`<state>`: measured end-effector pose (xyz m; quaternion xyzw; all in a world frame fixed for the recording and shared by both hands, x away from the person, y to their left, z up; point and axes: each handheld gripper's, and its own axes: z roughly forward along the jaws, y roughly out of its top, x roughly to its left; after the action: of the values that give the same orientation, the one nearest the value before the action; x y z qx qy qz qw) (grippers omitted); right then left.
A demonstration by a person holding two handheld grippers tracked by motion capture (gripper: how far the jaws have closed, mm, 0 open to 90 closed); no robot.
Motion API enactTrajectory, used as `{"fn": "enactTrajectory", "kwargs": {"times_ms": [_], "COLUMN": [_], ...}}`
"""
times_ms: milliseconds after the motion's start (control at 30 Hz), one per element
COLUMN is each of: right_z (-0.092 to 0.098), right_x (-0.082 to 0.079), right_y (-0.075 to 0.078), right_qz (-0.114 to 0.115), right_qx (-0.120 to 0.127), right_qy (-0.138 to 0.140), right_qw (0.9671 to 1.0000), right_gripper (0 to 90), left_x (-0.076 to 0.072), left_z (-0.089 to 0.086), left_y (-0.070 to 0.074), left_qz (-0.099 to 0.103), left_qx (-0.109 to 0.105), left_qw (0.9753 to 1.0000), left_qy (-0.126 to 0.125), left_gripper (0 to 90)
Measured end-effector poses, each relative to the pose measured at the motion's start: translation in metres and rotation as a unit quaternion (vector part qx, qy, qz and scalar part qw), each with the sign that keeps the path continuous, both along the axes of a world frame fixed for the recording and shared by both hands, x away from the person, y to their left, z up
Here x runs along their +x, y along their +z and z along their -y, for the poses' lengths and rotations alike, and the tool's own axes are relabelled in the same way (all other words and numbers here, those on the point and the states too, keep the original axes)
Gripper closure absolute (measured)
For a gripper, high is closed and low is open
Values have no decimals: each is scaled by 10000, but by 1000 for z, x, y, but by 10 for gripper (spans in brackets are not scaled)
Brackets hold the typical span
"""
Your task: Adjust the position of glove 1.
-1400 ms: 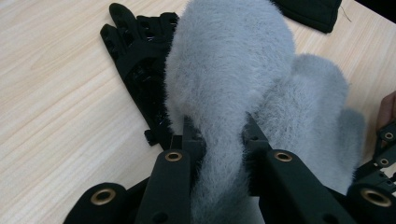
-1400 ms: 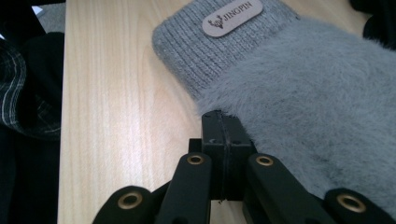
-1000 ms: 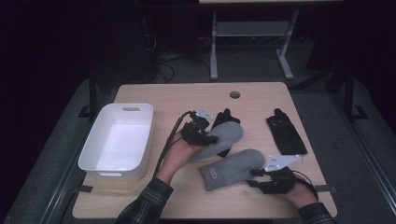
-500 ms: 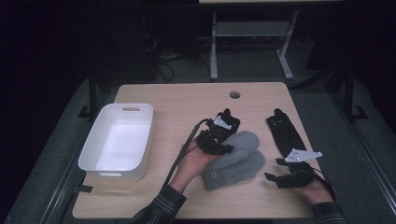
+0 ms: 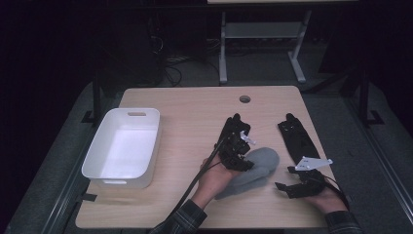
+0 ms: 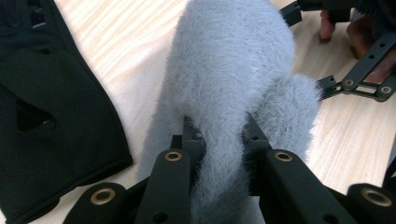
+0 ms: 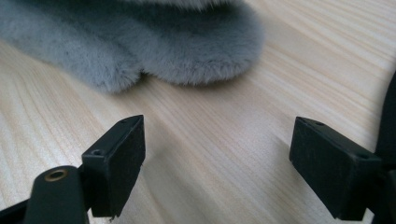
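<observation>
On the light wooden table (image 5: 195, 105), a white rectangular plastic bin (image 5: 122, 147) stands at the left side. Near the centre lies a fuzzy grey mitten (image 5: 253, 170), with the left gripper (image 5: 237, 152) over its upper left part; whether the jaws grip it cannot be told from here. One flat black glove (image 5: 234, 127) lies just beyond that gripper, another black glove (image 5: 296, 137) toward the right edge. The right gripper (image 5: 292, 187) rests low, right of the mitten, apart from it. A round hole (image 5: 245, 99) marks the far tabletop.
</observation>
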<state>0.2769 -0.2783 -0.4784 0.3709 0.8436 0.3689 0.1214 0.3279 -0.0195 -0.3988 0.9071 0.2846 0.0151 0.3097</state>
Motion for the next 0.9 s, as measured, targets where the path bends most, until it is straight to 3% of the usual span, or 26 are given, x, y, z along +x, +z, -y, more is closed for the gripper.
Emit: {"fn": "enactTrajectory", "kwargs": {"times_ms": [167, 300, 500, 600, 767, 900], "right_z": [0, 0, 0, 0, 0, -1], "right_x": [0, 0, -1, -1, -1, -1], "right_y": [0, -1, -1, -1, -1, -1], "right_qz": [8, 22, 32, 41, 60, 76], "right_qx": [3, 14, 9, 10, 9, -44], "right_qy": [8, 24, 40, 45, 58, 54], "right_qw": [10000, 10000, 10000, 10000, 10000, 9999], "right_gripper": [181, 179, 173, 173, 172, 197], "left_x": [3, 4, 8, 10, 14, 16], "left_z": [2, 3, -8, -21, -52, -77], "left_y": [-10, -11, -2, 8, 21, 21], "left_qz": [-35, -13, 90, 189, 334, 359], "left_qx": [41, 12, -211, -291, -278, -228], "left_qw": [10000, 10000, 9996, 9993, 9990, 9990], "left_qy": [-27, -81, -146, -147, -137, -126], "left_gripper": [737, 600, 393, 344, 341, 410]}}
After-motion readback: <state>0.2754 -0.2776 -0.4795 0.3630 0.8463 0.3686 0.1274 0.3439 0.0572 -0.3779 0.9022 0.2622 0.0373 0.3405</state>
